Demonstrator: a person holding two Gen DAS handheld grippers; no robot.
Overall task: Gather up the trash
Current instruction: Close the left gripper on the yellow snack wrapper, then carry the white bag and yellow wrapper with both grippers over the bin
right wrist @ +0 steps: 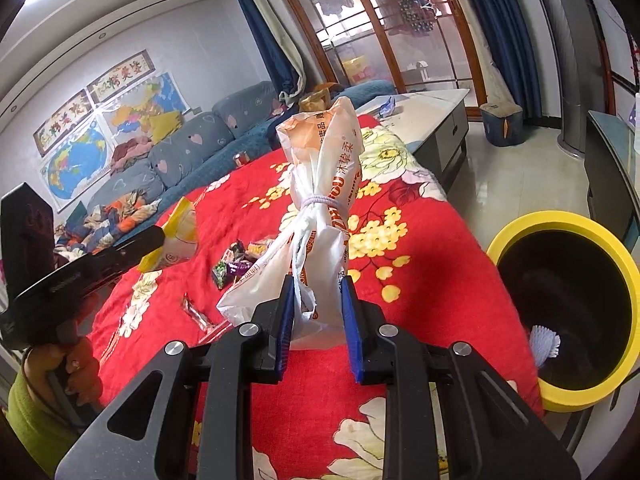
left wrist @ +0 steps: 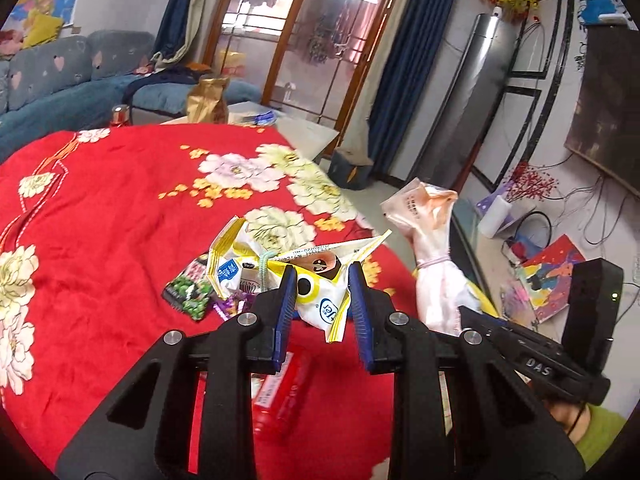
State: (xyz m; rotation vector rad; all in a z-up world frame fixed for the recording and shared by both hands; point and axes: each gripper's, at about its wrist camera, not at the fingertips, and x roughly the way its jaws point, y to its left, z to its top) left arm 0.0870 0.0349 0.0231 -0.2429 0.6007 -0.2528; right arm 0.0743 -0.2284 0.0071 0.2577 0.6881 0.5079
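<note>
My left gripper (left wrist: 322, 272) is shut on a crumpled yellow and white snack bag (left wrist: 320, 304), lifted above the red flowered cloth (left wrist: 100, 208). In the right wrist view that bag (right wrist: 176, 240) hangs at the left from the left gripper. My right gripper (right wrist: 318, 284) is shut on a white and orange plastic bag (right wrist: 320, 184) tied with a hair band, standing upright over the cloth (right wrist: 420, 248). The same tied bag (left wrist: 432, 248) shows at the right in the left wrist view. Small wrappers (right wrist: 232, 266) lie on the cloth between the two grippers, seen as green and purple wrappers (left wrist: 192, 292) in the left wrist view.
A black bin with a yellow rim (right wrist: 560, 308) stands at the right of the table, a blue-white scrap inside. A red packet (left wrist: 280, 392) lies under the left gripper. A clear wrapper (right wrist: 196, 312) lies on the cloth. Sofa (right wrist: 180, 160) and low table (right wrist: 432, 112) stand behind.
</note>
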